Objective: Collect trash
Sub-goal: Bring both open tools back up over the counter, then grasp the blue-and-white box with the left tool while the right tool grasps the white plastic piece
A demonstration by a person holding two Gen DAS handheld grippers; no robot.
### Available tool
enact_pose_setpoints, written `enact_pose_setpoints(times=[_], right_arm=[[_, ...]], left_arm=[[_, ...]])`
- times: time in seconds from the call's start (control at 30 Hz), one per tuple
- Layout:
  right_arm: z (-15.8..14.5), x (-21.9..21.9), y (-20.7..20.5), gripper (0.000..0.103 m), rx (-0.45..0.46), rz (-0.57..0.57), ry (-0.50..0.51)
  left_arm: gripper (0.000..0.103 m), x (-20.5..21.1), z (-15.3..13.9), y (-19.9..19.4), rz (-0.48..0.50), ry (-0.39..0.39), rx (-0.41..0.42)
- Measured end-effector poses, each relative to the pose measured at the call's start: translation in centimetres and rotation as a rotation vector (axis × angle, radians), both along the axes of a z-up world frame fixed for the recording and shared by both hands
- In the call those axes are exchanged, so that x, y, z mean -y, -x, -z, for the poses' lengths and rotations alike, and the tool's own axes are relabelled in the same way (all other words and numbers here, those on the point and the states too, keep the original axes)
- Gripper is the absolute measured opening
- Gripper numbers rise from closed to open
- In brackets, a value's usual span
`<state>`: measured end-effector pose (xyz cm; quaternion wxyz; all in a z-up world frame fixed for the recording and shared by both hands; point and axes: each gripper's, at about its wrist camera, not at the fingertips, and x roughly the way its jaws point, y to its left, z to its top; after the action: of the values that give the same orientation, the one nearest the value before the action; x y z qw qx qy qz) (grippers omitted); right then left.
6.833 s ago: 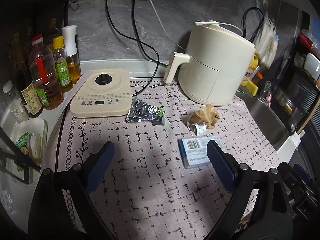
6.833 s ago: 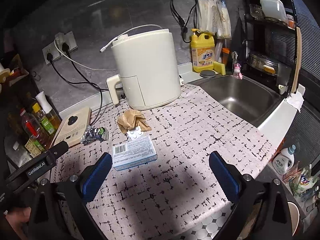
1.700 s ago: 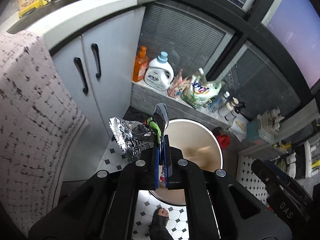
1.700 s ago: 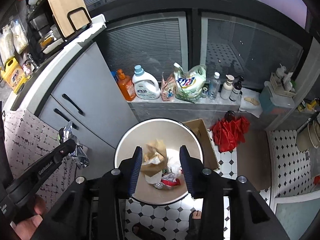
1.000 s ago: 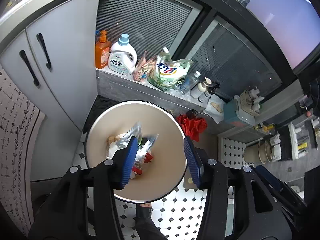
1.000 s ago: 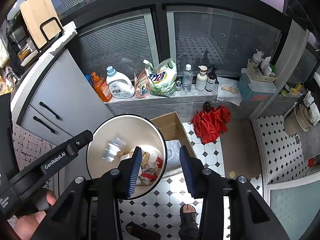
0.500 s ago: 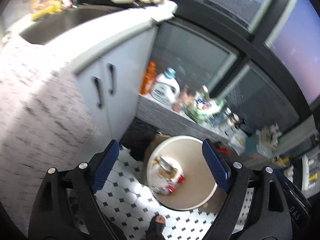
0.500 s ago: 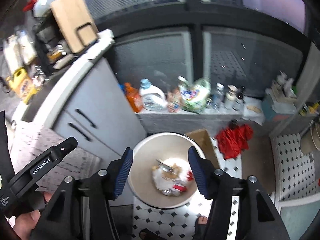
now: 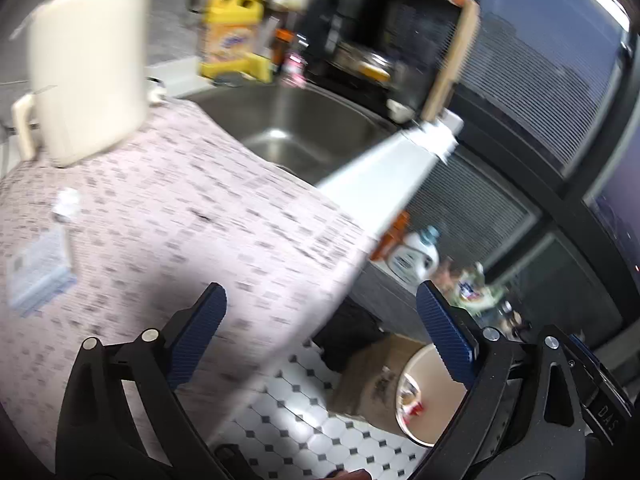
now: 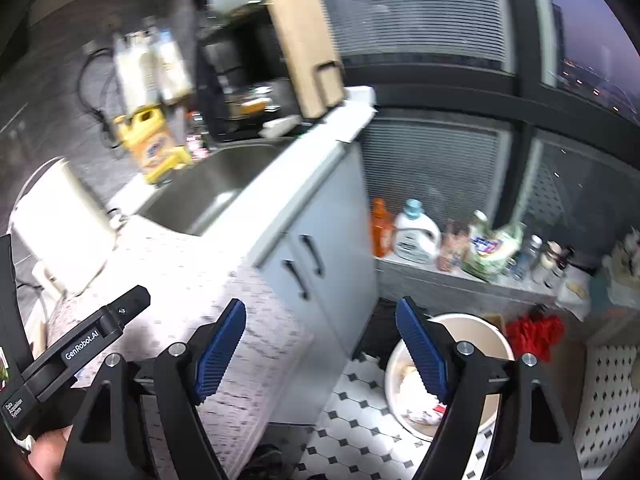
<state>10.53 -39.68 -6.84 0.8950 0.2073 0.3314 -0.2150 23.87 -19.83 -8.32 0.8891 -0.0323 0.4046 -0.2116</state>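
Observation:
My left gripper (image 9: 320,300) hangs over the edge of the patterned counter mat (image 9: 224,216), its jaws opening, nothing between the blue pads. On the mat at the far left lie a blue-and-white box (image 9: 36,268) and a small white blister pack (image 9: 66,204), both blurred. My right gripper (image 10: 320,308) is also opening and empty, above the white cabinet (image 10: 320,256). The round bin (image 10: 492,332) stands on the tiled floor with crumpled trash (image 10: 416,400) inside. The bin (image 9: 420,364) also shows under the left gripper's right finger. The left gripper's body (image 10: 92,336) shows at the lower left.
A cream air fryer (image 9: 88,68) stands at the back of the counter. The steel sink (image 9: 300,128) and a yellow detergent bottle (image 9: 232,40) lie beyond. A cardboard box (image 9: 368,372) sits beside the bin. Bottles (image 10: 416,232) line a low ledge, and a red cloth (image 10: 536,332) lies on the floor.
The foil wrapper left the left gripper and fell into the bin. Both grippers then rose and swung from above the bin toward the counter, with their jaws spreading wider.

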Motion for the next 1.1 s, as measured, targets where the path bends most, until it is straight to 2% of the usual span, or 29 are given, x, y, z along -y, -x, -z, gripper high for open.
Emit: enact_pose_setpoints(times=[0.37, 0.8, 1.1], right_arm=[[-2.1, -9.3, -5.5, 0.084, 0.037, -0.18, 0.015], [-1.6, -17.1, -9.6, 0.091, 0.037, -0.303, 0.007], [0.2, -21.2, -12.0, 0.092, 0.003, -0.353, -0.001]], left_arm=[[0.096, -11.2, -1.1, -2.3, -0.183, 0.005, 0.019], [0.097, -19.5, -0.8, -3.4, -0.283, -0.032, 0.018], [0.097, -24.1, 1.5, -5.0, -0.326, -0.067, -0.035]])
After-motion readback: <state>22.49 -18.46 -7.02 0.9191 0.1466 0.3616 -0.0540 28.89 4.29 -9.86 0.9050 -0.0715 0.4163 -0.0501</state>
